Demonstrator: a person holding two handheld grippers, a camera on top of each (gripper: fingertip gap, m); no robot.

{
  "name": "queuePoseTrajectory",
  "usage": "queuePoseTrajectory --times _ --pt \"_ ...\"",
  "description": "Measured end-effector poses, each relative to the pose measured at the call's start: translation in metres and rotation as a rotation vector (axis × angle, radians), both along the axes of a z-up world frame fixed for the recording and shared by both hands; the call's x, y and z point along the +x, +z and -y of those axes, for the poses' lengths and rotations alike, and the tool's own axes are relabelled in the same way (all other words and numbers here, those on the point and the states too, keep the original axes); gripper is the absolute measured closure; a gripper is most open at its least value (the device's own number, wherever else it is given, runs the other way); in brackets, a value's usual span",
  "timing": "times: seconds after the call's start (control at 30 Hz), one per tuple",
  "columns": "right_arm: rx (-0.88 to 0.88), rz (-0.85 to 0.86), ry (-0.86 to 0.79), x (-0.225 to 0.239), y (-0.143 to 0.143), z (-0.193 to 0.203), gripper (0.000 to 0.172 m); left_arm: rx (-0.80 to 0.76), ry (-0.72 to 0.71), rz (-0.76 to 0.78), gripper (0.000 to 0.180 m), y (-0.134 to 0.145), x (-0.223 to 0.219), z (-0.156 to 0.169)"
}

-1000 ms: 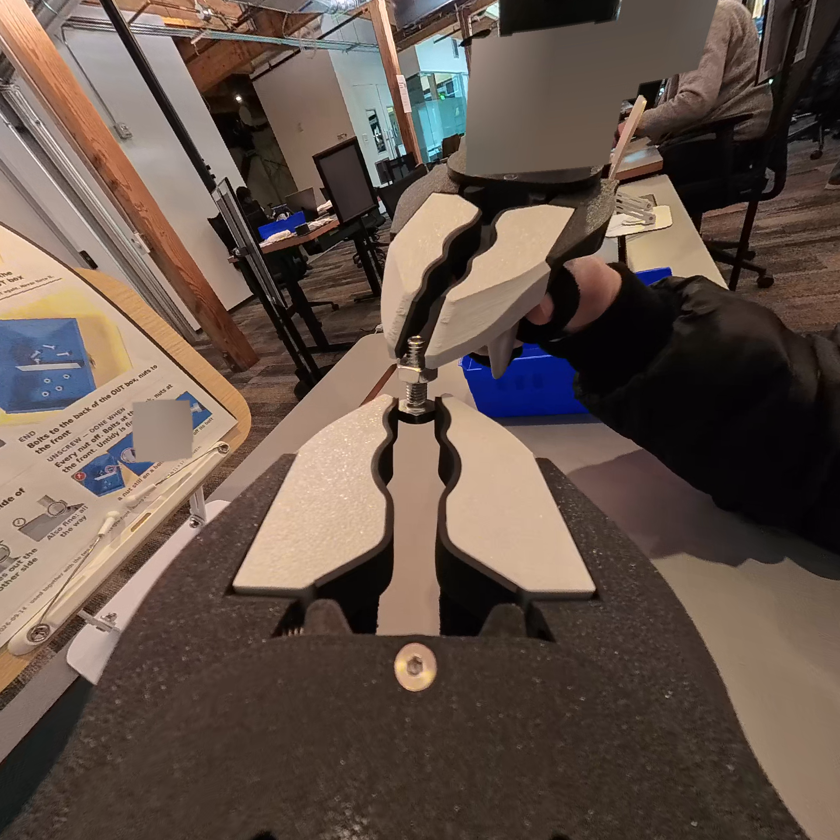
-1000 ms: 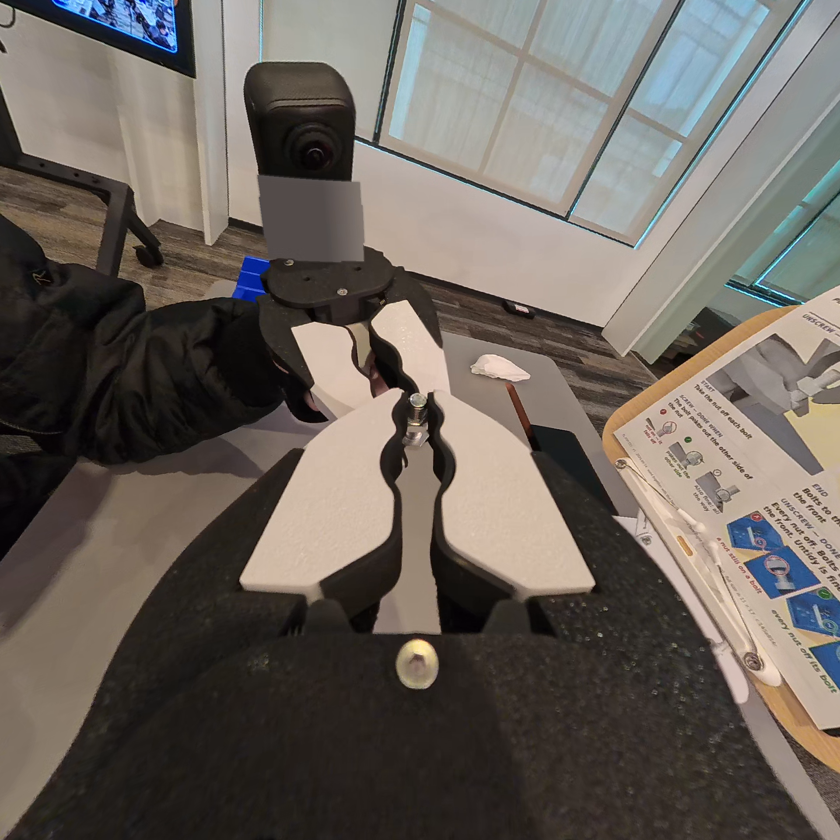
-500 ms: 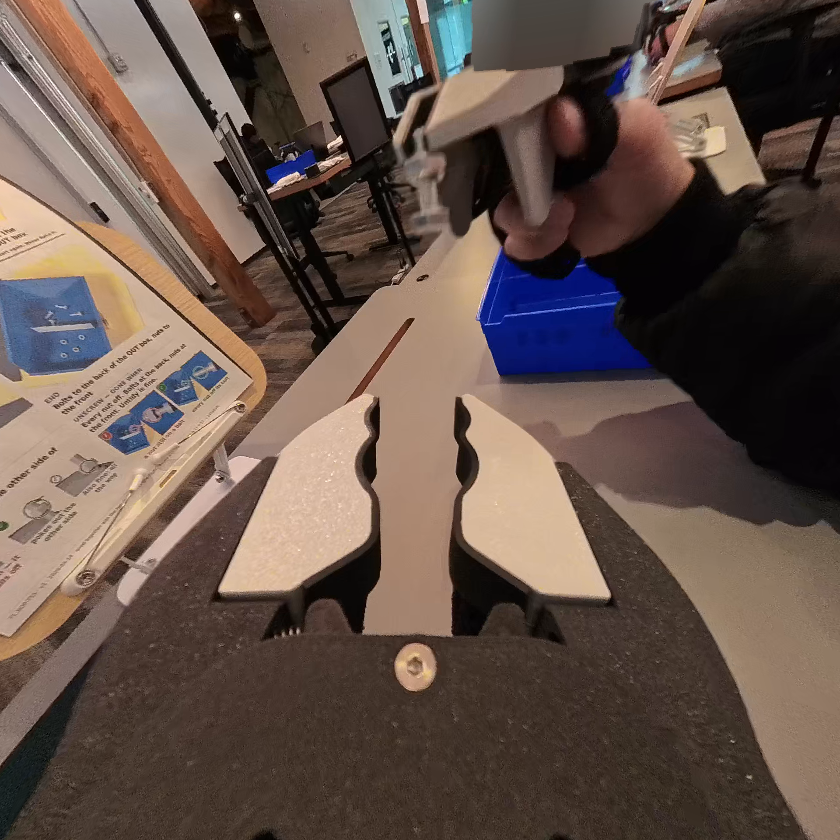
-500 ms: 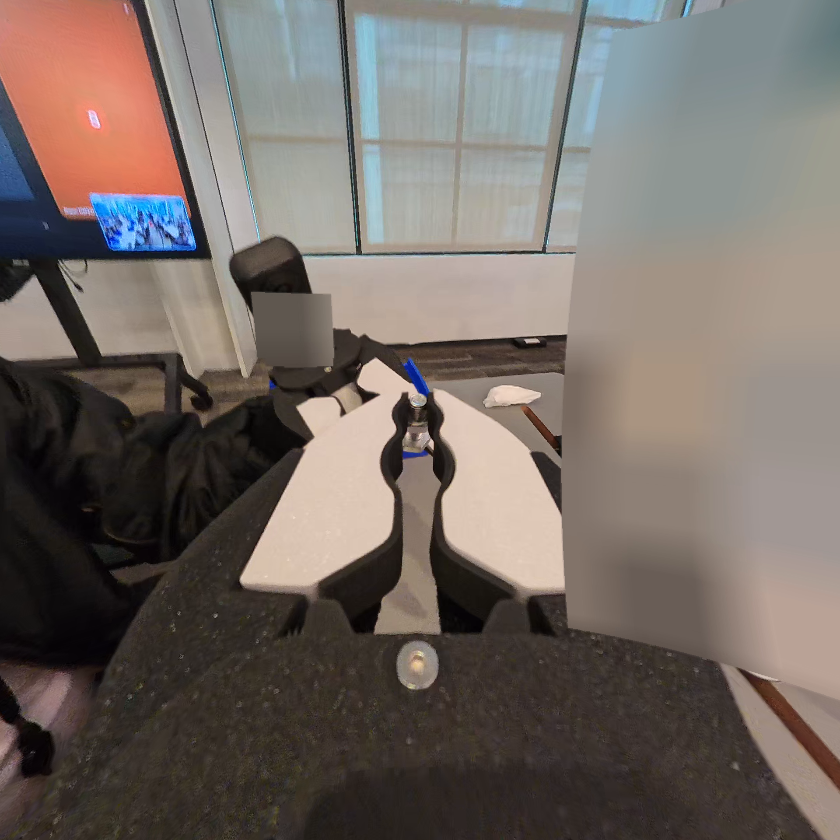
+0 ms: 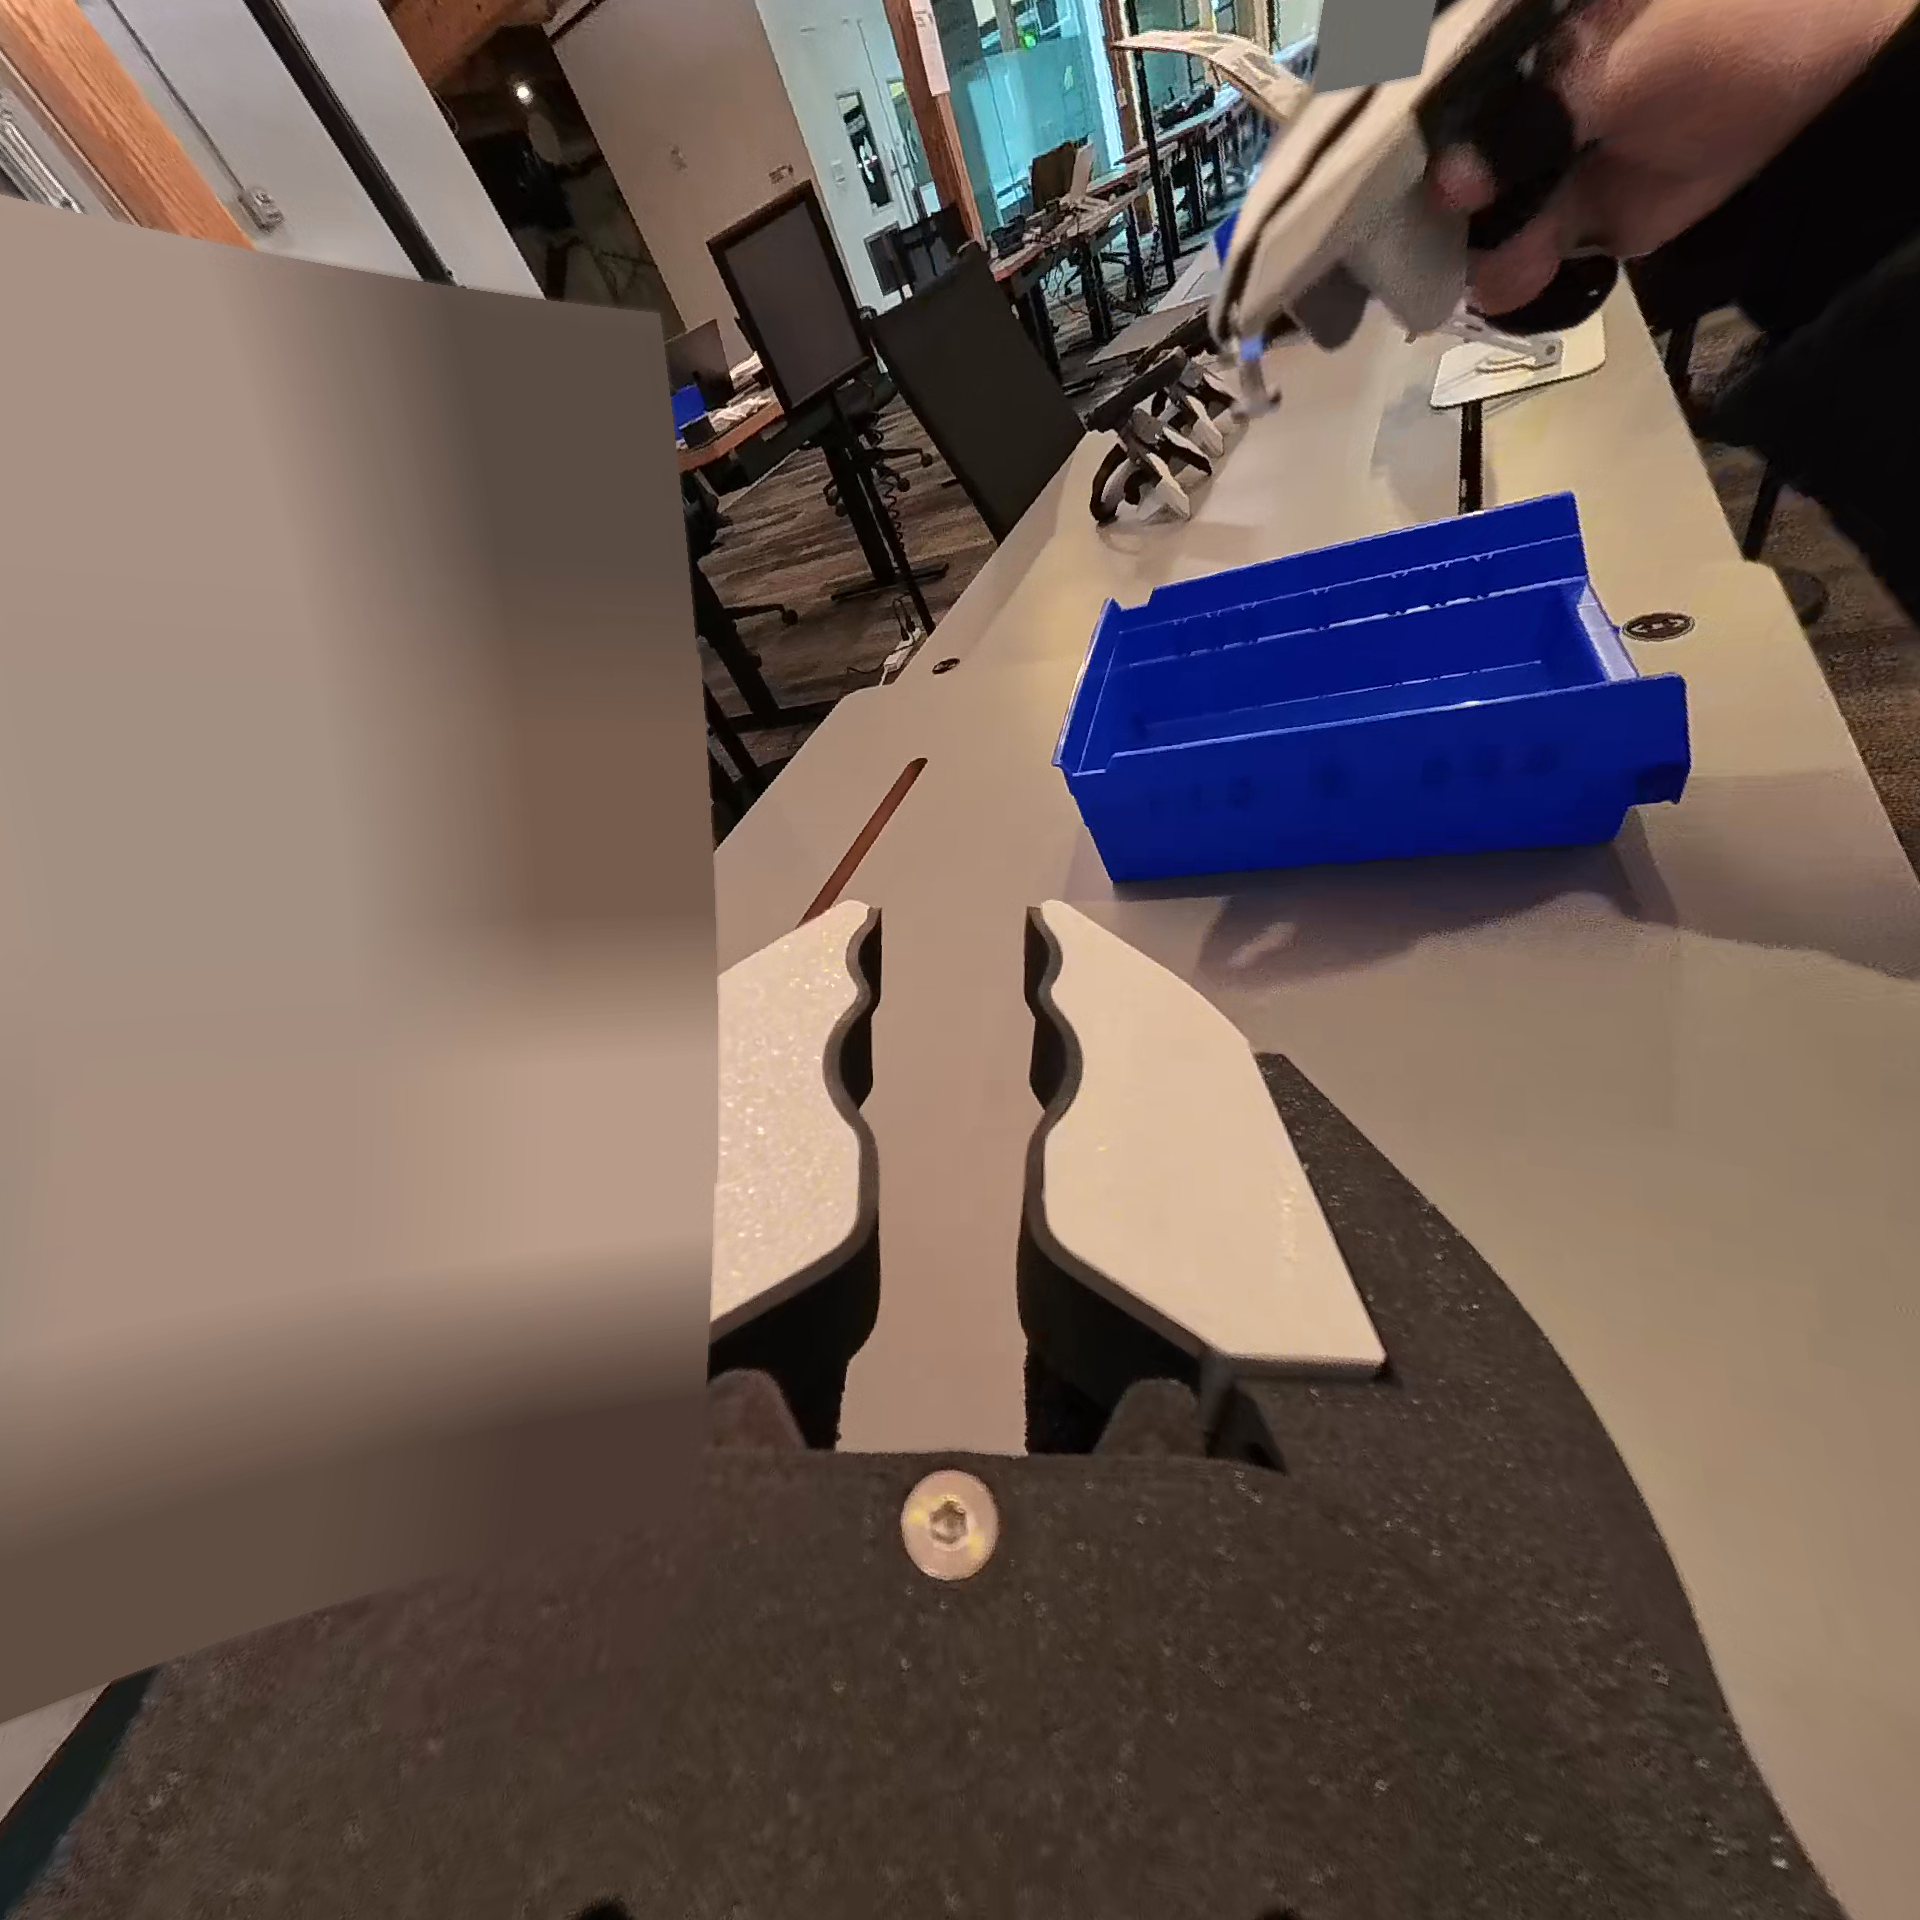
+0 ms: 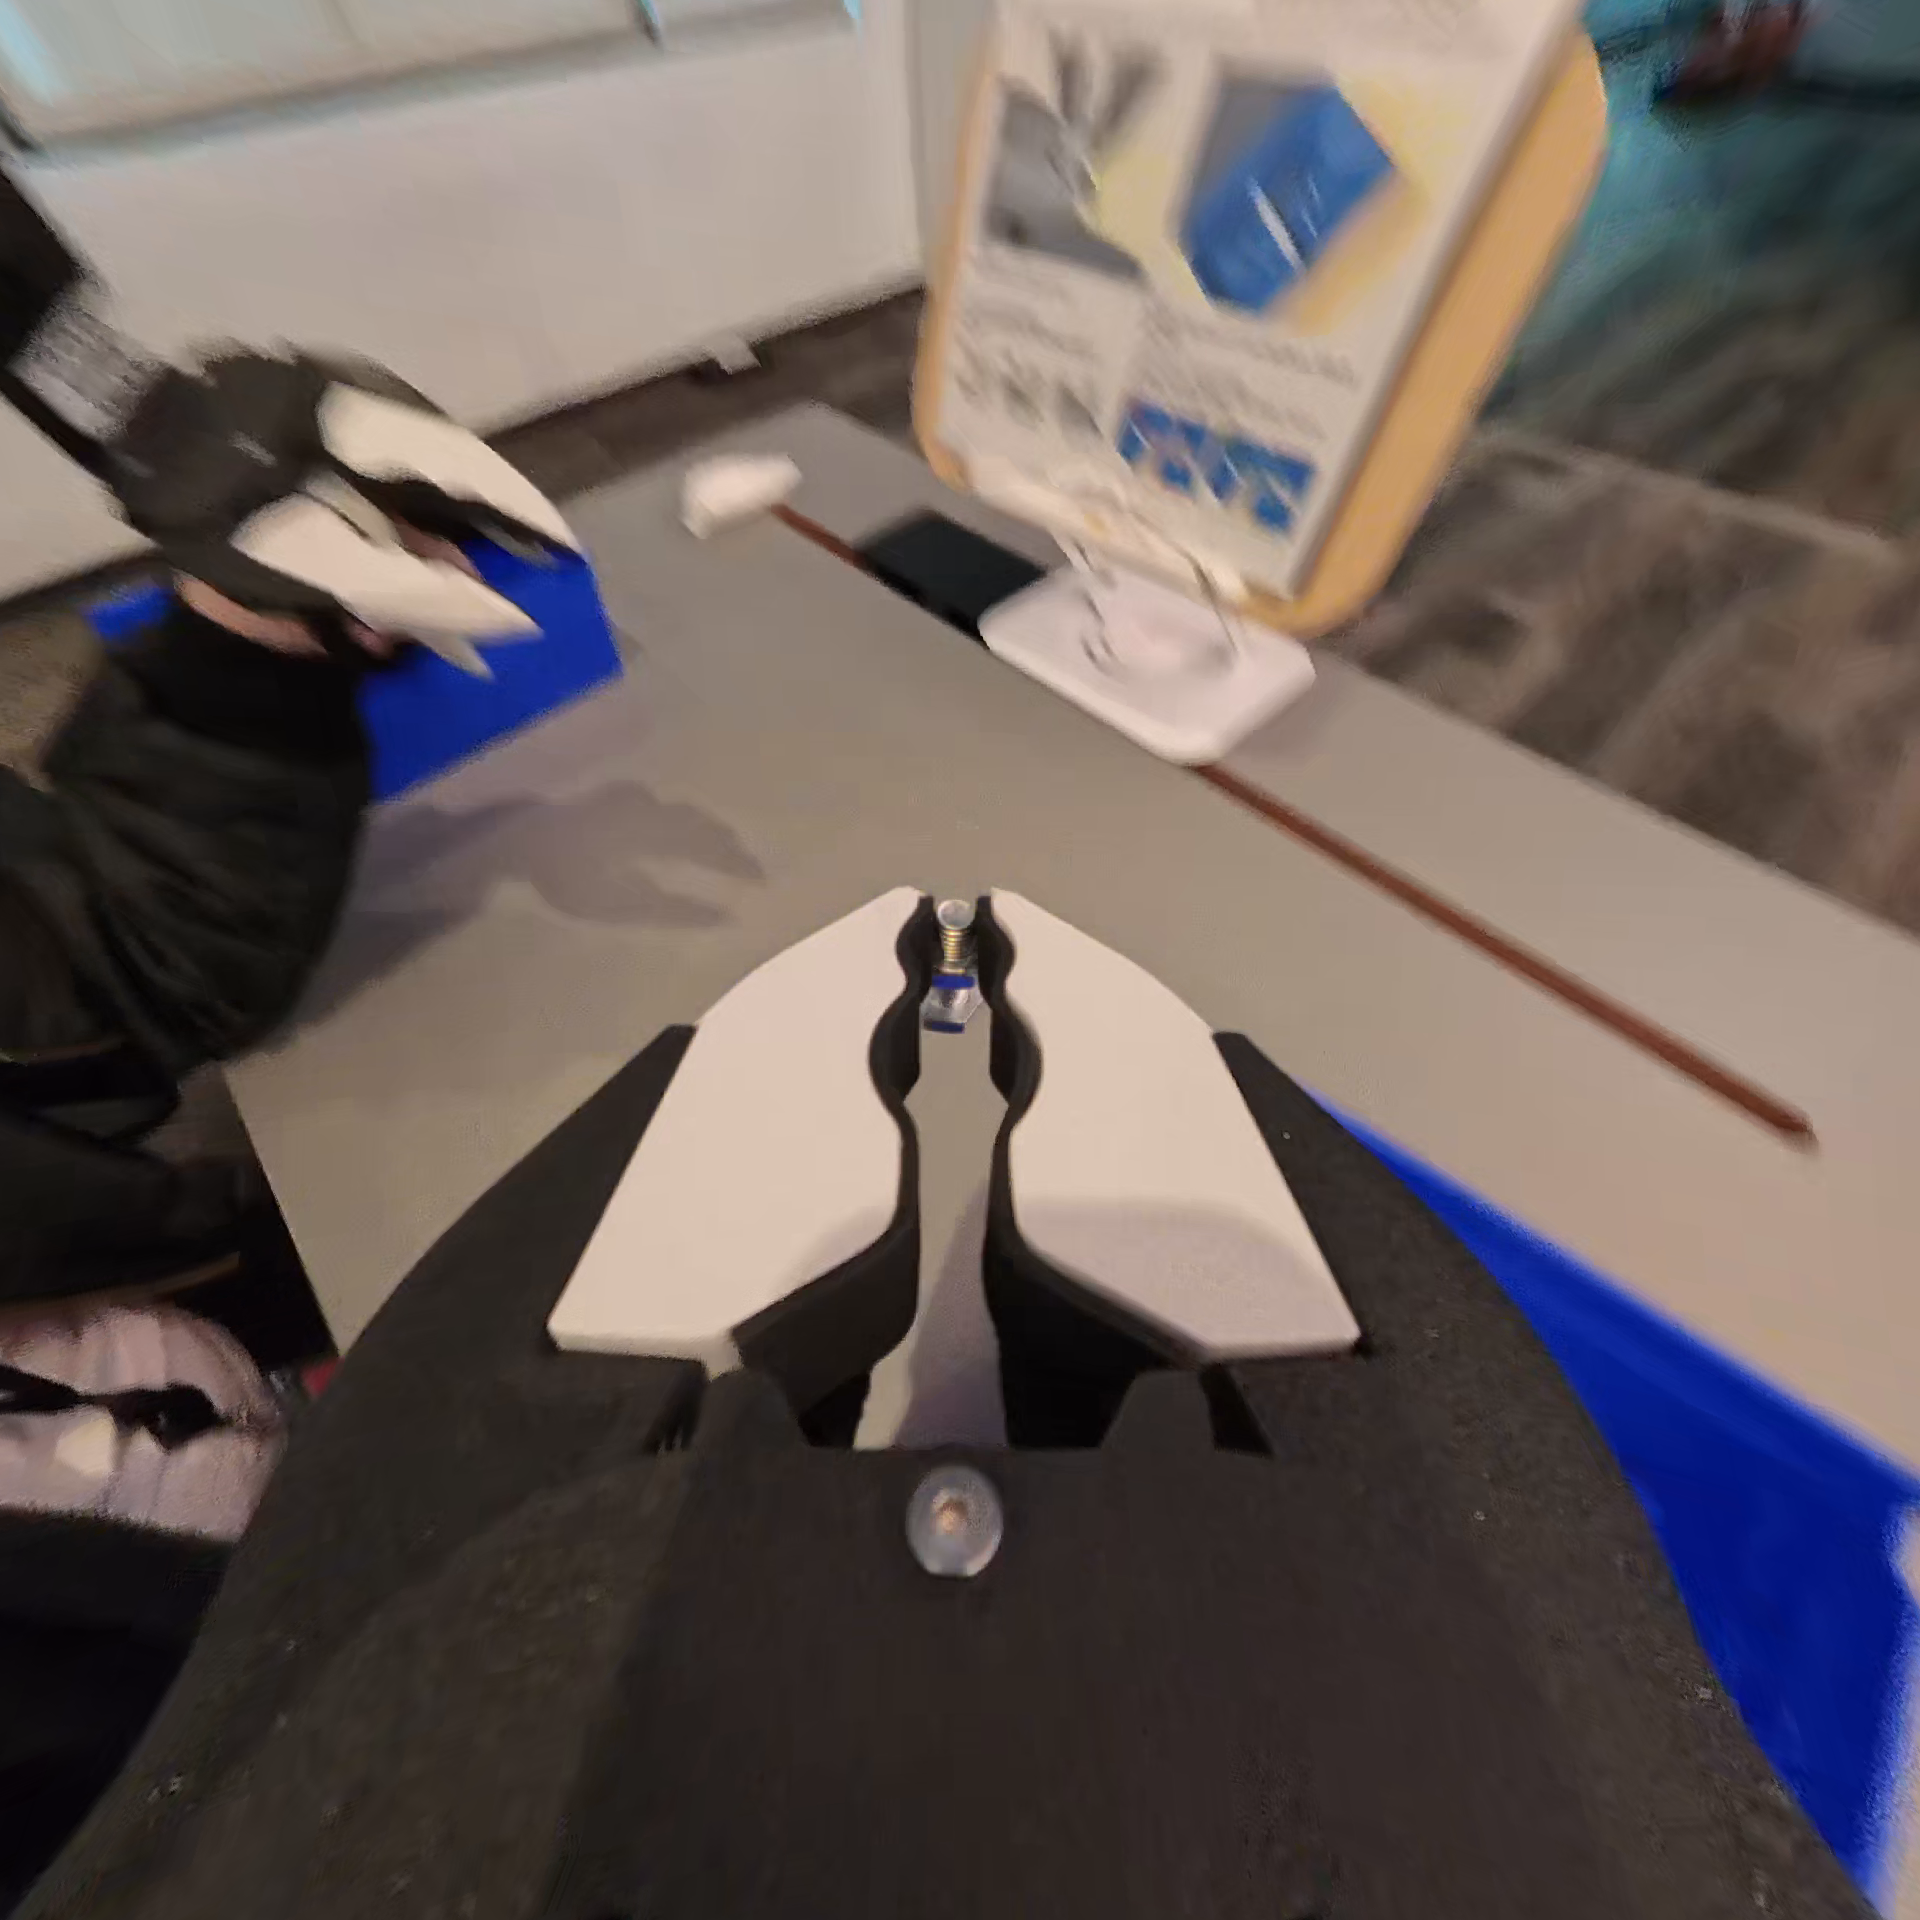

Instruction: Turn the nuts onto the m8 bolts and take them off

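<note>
Lying along the closed fingers of the right gripper (image 6: 954, 914), the bolt (image 6: 952, 951) was clamped by its threaded shank, its free end pointing forward past the tips and a nut (image 6: 948, 1006) seated on it farther back, toward the gripper body. The long axis of the bolt was thus aligned with the tool itself, over bare grey table (image 6: 935, 748). The left gripper (image 5: 954, 914) was seen released, its fingers parted with only tabletop between them, nothing grasped. It was held well apart from the bolt, off to the left and beyond it in the right wrist view, above a blue bin (image 5: 1371, 727). Whichever step was intended next, it was judged that the empty left gripper would have to be brought in along that axis, from the bolt's free end.
</note>
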State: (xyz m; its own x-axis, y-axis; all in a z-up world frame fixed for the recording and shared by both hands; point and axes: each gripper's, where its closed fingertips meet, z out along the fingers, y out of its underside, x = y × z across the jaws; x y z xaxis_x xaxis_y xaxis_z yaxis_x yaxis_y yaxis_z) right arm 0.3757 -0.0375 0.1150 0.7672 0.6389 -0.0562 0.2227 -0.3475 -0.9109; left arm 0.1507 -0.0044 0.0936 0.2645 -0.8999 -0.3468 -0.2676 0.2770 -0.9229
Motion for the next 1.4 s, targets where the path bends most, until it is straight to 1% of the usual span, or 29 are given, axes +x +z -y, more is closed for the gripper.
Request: queuePoseTrajectory --times 0.17,0.3,0.4,0.5,0.6,0.87,1.27,1.33,1.4 --pt "-0.371 0.191 -0.189 0.09 -0.098 0.005 0.165 -0.023 -0.015 0.042 0.157 0.007 -0.001 0.003" --pt "-0.614 0.314 -0.247 0.131 -0.173 0.011 0.164 -0.046 -0.014 0.061 0.158 0.008 0.002 0.002" --pt "-0.744 0.354 -0.234 0.142 -0.213 0.013 0.164 -0.056 -0.017 0.072 0.158 0.009 0.003 0.003" --pt "-0.831 0.388 -0.211 0.146 -0.239 0.012 0.164 -0.052 -0.017 0.063 0.159 0.007 0.005 0.003" --pt "-0.869 0.405 -0.196 0.149 -0.251 0.007 0.164 -0.039 -0.005 0.031 0.159 0.002 0.007 0.002" --pt "-0.963 0.372 -0.138 0.148 -0.265 0.001 0.164 -0.047 -0.016 0.007 0.159 -0.004 0.014 0.005" --pt "-0.943 0.395 -0.122 0.15 -0.276 -0.006 0.164 -0.063 -0.019 0.015 0.16 -0.004 0.014 0.005" --pt "-0.911 0.394 -0.131 0.15 -0.274 -0.011 0.159 -0.067 -0.019 0.02 0.16 -0.002 0.013 0.005" --pt "-0.875 0.387 -0.126 0.148 -0.27 -0.014 0.159 -0.068 -0.024 0.026 0.16 -0.001 0.012 0.006"
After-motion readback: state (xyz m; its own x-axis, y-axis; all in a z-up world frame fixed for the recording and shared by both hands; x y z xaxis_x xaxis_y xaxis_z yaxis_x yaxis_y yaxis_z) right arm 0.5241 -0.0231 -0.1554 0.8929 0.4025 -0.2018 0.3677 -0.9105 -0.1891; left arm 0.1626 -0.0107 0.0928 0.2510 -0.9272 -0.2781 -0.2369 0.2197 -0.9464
